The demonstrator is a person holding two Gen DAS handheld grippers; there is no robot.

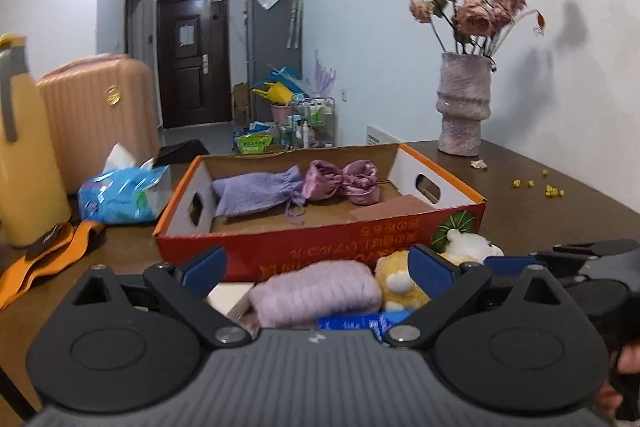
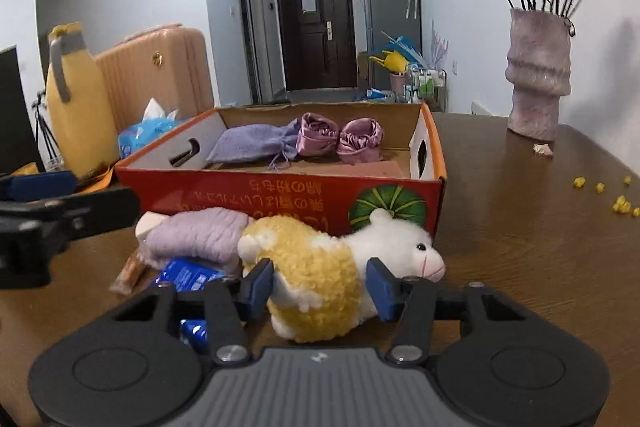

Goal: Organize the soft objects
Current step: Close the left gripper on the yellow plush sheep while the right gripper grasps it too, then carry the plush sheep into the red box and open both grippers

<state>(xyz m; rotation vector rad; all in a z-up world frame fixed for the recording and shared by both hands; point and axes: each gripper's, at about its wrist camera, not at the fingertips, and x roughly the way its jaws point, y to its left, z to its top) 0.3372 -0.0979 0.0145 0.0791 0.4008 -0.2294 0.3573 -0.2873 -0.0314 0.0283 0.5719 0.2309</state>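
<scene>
Right wrist view shows our right gripper (image 2: 320,285) with its pads astride the plush sheep (image 2: 320,267), which lies on the table just in front of the red cardboard box (image 2: 280,187); whether it pinches yet, we cannot tell. Our left gripper (image 1: 316,265) hangs spread over the lilac pouch (image 1: 316,293), also before the box. We judge the sheep's pickup is in hand; next comes a firm squeeze and a lift over the box's front wall.
</scene>
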